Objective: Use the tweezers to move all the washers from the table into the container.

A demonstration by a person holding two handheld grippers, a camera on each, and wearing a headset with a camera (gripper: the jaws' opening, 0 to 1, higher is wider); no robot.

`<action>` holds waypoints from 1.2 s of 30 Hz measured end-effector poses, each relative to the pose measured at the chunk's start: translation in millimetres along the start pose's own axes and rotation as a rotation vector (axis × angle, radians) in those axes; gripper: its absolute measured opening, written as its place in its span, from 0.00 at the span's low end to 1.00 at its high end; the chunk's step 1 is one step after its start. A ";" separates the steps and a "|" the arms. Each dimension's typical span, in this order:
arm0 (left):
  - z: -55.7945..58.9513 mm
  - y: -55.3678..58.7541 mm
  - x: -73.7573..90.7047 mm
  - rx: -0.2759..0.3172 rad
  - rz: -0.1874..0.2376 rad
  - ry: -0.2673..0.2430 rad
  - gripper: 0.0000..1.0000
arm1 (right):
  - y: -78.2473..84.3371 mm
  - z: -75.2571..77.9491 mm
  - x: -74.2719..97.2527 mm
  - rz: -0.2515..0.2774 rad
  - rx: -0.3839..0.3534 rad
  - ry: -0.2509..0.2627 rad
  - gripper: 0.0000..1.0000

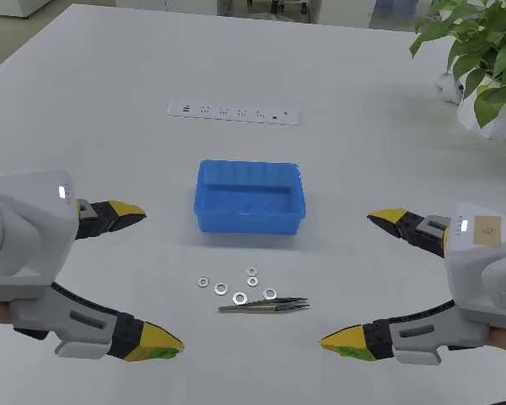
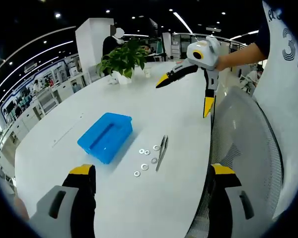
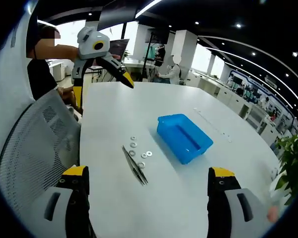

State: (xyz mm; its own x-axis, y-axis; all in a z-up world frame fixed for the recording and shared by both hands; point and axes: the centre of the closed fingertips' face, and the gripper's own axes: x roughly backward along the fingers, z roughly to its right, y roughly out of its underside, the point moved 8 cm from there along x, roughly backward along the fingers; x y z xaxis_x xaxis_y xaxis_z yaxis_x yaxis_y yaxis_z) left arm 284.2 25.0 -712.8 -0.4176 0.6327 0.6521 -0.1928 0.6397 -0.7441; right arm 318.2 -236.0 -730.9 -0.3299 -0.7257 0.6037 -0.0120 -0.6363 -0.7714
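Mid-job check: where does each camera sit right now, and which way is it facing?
Head view: on the headset, facing forward and down at the blue container, washers and tweezers; left gripper and right gripper flank them, jaws open.
Left gripper view: on the left gripper, facing the right gripper and right arm; own jaws at bottom.
Right gripper view: on the right gripper, facing the opposite way, toward the left gripper and left arm; own jaws at bottom.
Shared: all three show the container, washers and tweezers.

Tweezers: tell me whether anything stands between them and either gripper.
Nothing visible does. The tweezers lie on the bare table between the open left gripper and right gripper. The washers lie flat just beside them, on the container's side.
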 end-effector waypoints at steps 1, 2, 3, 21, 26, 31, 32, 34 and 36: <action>-0.4 0.0 0.1 0.002 0.001 -0.002 0.99 | -0.2 0.3 0.1 0.001 -0.001 0.001 0.97; -1.0 0.2 0.3 0.005 0.000 -0.005 0.99 | -0.4 0.9 0.5 0.000 0.000 0.004 0.97; -1.2 0.4 0.5 0.006 0.000 -0.006 0.99 | -0.6 1.1 0.8 -0.001 0.001 0.005 0.97; -2.9 3.7 6.2 0.019 -0.002 -0.021 0.99 | 2.2 -0.5 3.2 -0.013 0.001 0.003 0.99; -1.5 4.2 5.0 0.012 -0.010 -0.015 0.99 | 3.1 -0.5 4.3 -0.016 -0.002 0.006 0.99; -1.3 5.4 4.4 0.013 -0.014 -0.012 0.99 | 5.1 0.1 5.0 -0.022 -0.004 0.008 0.99; -1.1 5.7 4.3 0.014 -0.016 -0.009 0.99 | 5.2 0.1 5.0 -0.022 -0.004 0.008 0.99; -1.0 5.8 4.0 0.012 -0.018 -0.002 0.99 | 5.8 0.3 5.2 -0.021 -0.007 0.008 0.99; -2.0 5.8 4.0 0.010 -0.021 -0.003 0.99 | 7.0 0.8 5.2 -0.025 -0.007 0.009 0.99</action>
State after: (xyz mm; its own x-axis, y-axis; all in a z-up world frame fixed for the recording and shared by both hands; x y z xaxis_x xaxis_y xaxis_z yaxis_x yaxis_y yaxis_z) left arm 283.1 32.1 -714.3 -0.4162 0.6181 0.6669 -0.2105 0.6480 -0.7320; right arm 317.1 -244.5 -733.1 -0.3378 -0.7075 0.6208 -0.0266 -0.6521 -0.7576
